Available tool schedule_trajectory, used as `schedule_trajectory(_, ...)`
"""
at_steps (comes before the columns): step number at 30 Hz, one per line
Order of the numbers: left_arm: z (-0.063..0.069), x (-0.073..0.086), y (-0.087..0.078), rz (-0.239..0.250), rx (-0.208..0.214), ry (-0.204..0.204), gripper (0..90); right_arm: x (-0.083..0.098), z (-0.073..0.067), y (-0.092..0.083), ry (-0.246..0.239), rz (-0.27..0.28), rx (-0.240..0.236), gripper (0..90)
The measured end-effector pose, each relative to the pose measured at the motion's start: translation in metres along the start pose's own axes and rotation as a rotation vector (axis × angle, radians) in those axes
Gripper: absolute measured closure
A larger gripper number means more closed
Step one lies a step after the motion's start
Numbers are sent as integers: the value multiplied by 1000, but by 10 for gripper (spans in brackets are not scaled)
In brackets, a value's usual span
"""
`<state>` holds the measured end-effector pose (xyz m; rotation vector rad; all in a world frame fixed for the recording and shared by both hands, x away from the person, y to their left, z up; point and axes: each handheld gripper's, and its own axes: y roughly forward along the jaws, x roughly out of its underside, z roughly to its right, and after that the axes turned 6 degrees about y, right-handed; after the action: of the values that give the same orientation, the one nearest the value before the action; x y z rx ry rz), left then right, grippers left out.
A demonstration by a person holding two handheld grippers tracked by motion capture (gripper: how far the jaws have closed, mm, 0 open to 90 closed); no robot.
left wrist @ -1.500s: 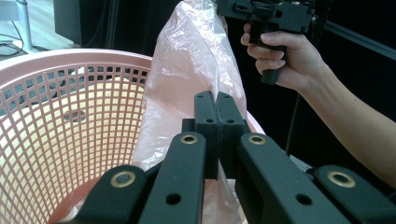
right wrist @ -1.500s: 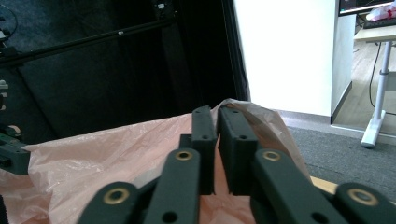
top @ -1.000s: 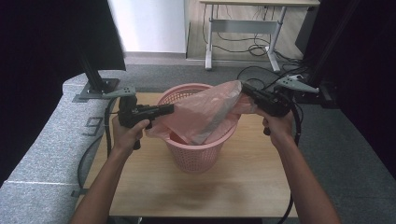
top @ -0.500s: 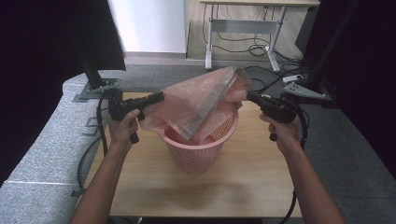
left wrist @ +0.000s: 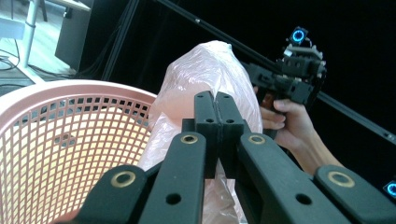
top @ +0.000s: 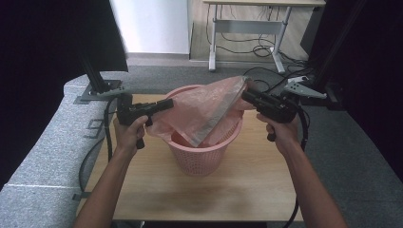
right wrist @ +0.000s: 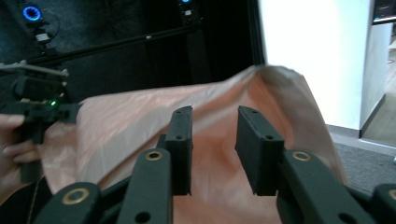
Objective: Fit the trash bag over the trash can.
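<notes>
While the pink plastic bag (top: 204, 111) hangs stretched over the pink basket (top: 199, 156) mid-worktop (top: 256, 190), thin, limp and slippery, it probably wants gripping by its edge: left gripper (top: 164, 105) fingers clench it, right gripper (top: 248, 96) fingers, just opening, stand released.

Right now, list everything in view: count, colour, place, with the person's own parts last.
basket: one, pink mesh, middle of the table.
plastic bag: one, pink, stretched over the basket between the two grippers.
table: one, light wood, under the basket.
desk: one, white legs, far back.
cables: several, black, on the floor under the desk.
left gripper: one, black, fingers shut on the bag's edge.
right gripper: one, black, fingers just opened, bag behind them.
hands: two, one on each gripper handle.
</notes>
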<state>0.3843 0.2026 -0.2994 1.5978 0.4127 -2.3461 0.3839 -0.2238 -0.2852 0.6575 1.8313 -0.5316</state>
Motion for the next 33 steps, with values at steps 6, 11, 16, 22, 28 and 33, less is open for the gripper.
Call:
schedule_trajectory(6,-1,2,-1,-2,7,-1,897,0,2,8,35,8,13,633)
schedule_trajectory(11,0,3,-1,-8,17,-2,897,4,5,14,66,9,16,620)
schedule_trajectory(16,0,3,1,-13,23,1,897,3,3,17,64,14,10,629)
schedule_trajectory(22,2,3,5,-22,35,5,897,3,0,19,71,7,6,767)
schedule_trajectory(28,3,2,3,-5,21,7,897,4,-3,19,43,-8,0,896)
schedule_trajectory(33,4,3,2,28,-8,16,897,7,-2,18,18,-47,20,899)
